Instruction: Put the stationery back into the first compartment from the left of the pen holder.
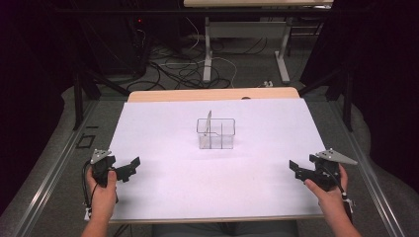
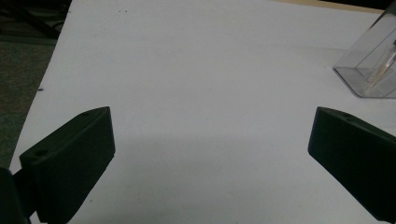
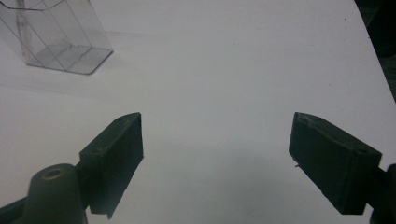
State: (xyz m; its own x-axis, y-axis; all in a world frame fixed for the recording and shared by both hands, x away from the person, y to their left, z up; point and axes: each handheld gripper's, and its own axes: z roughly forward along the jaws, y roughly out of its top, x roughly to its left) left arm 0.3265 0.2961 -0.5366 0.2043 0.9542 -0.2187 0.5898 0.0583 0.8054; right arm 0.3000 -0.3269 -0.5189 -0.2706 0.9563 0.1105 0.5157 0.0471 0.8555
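A clear plastic box with inner dividers (image 1: 216, 133) stands upright in the middle of the white table sheet (image 1: 163, 118), with a thin stick-like item leaning inside it. The same box shows at the top right of the left gripper view (image 2: 373, 65) and at the top left of the right gripper view (image 3: 56, 37). My left gripper (image 1: 129, 168) rests near the front left of the sheet, open, with nothing between its jaws (image 2: 210, 154). Near the front right, my right gripper (image 1: 296, 170) is open too and holds nothing (image 3: 215, 158). Both point inward, well short of the box.
The sheet lies on a wooden table whose far edge (image 1: 212, 94) shows behind it. Beyond are cables on the floor (image 1: 173, 69) and the legs of another table (image 1: 207, 49). Metal rails (image 1: 54, 168) run along both sides.
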